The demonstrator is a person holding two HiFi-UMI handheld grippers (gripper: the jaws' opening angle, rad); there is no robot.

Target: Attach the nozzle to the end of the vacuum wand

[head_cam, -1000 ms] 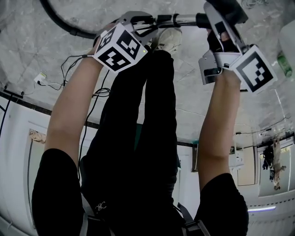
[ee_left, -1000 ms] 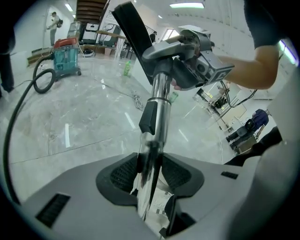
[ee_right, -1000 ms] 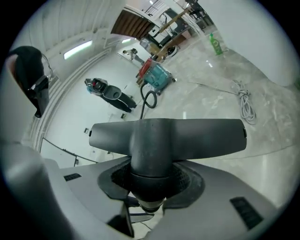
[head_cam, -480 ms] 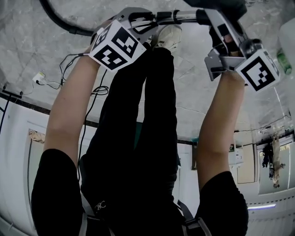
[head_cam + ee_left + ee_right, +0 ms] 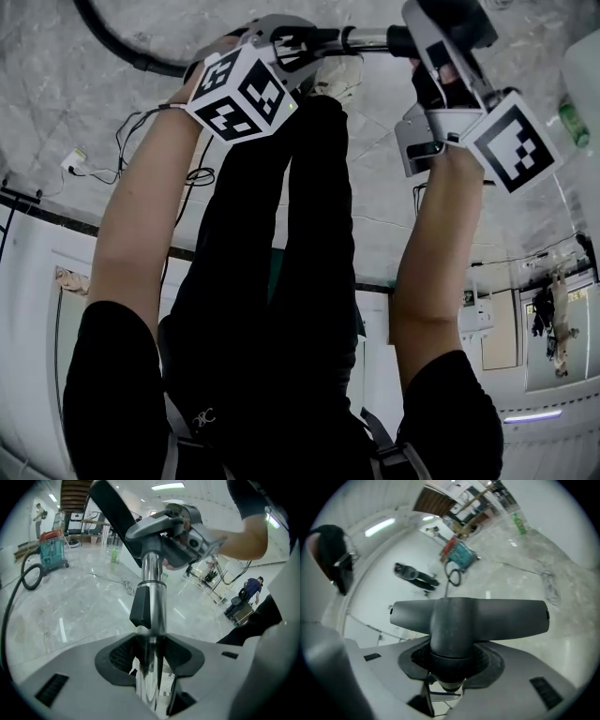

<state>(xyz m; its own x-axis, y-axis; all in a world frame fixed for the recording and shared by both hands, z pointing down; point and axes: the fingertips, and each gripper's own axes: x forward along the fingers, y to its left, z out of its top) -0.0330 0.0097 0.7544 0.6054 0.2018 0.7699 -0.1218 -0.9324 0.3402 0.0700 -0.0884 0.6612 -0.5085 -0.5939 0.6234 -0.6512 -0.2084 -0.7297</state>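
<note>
1. Head view first: the left gripper point(image 5: 314, 42) is clamped on the shiny wand point(image 5: 370, 39). The wand runs sideways from its jaws straight across to the right gripper point(image 5: 429, 28). That one has the dark nozzle point(image 5: 473, 21) in its grip, right at the wand's far end.
2. Left gripper view: jaws pinched tight on the wand, and the tube shoots straight out ahead of them. A black collar point(image 5: 140, 609) sits just beyond the pads. Up at the far end the right gripper meets it; whether nozzle and wand are joined, I can't tell.
3. Right gripper view: jaws closed on the nozzle's round neck, with its wide head lying crosswise just past the pads. Far beyond, a teal vacuum cleaner point(image 5: 461, 555) stands on the floor point(image 5: 562, 620).
</note>
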